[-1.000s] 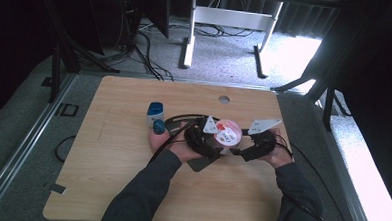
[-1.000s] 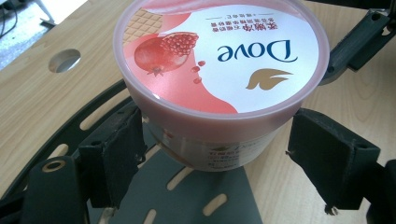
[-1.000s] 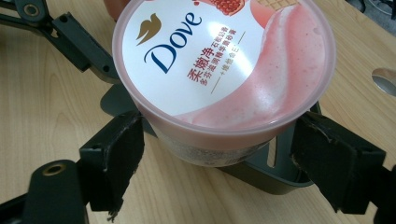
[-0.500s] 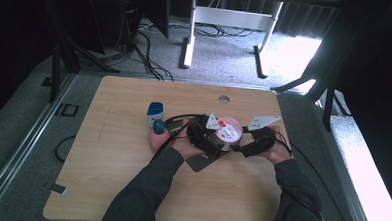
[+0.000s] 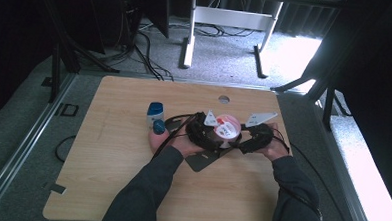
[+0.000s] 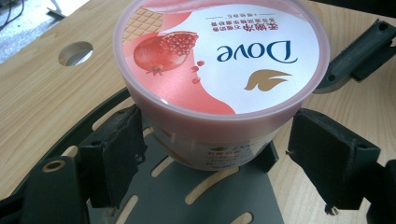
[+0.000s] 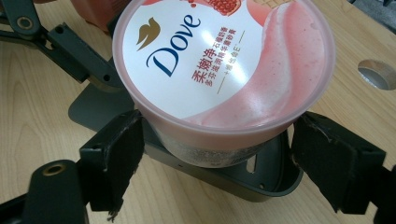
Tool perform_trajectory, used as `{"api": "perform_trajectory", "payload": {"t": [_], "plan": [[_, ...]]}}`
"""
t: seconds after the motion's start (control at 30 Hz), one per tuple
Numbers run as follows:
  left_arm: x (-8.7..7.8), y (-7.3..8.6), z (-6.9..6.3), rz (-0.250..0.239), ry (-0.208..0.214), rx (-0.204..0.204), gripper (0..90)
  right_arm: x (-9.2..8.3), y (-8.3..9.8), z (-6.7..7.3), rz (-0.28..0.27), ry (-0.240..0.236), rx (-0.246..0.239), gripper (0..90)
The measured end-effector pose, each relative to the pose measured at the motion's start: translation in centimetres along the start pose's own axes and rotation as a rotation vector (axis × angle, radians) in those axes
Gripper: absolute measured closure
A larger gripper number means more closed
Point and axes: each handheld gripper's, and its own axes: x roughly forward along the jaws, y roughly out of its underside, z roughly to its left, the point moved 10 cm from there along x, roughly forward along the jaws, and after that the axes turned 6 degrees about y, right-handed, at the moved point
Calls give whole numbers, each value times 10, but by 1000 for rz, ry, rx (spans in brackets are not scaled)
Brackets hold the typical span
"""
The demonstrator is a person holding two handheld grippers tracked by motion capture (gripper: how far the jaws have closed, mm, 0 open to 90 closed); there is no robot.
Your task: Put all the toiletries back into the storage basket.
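Standing on a dark grey slotted plate [image 6: 196,196] near the middle of the wooden table [image 5: 112,152], the pink Dove tub [image 6: 219,70] sits between both grippers, lid on and upright. The left gripper [image 6: 217,158] straddles it: in the left gripper view its two black jaws flank the tub's wall below the lid rim, the left pad just beside or barely touching the wall, the right pad standing apart with a strip of bare wood showing between. It reads as released, not clamped.

The right gripper [image 7: 215,161] comes at the tub from the opposite side. In the right gripper view its jaws also bracket the tub under the lid rim, the left pad close against the wall, the right pad clear of it with a gap, so it too is spread and holds nothing.

From the high view, the left gripper [image 5: 199,131] and right gripper [image 5: 255,138] face each other across the tub [image 5: 225,128], each held in a hand. Just to the outside of the left gripper stand a blue-capped bottle [image 5: 155,112] and a peach-coloured bottle with a blue cap [image 5: 159,134], close by the left hand. Beyond both grippers a round hole [image 5: 224,99] lies in the tabletop near the far edge. Bare wood stretches widely outward of the left gripper; the table's edge lies near the right gripper's outer side.
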Motion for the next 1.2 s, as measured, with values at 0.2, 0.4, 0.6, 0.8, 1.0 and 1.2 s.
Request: {"api": "perform_trajectory", "payload": {"t": [0.2, 0.4, 0.6, 0.8, 1.0, 1.2], "plan": [[4, 0, 4, -1, -5, -10, 190, 4, 0, -4, 10, 2, 4, 174], [7, 1, 8, -6, -14, -30, 189, 8, 0, -7, 14, 10, 13, 175], [12, 2, 10, 5, -19, -36, 189, 12, 2, -10, 29, 17, 19, 175], [20, 5, 10, 11, -9, -47, 189, 15, 9, -12, 41, 16, 34, 174], [28, 6, 9, 20, -13, -49, 190, 19, 16, -14, 52, 17, 53, 173], [34, 8, 9, 27, -7, -63, 190, 21, 20, -16, 66, 28, 63, 173]]}}
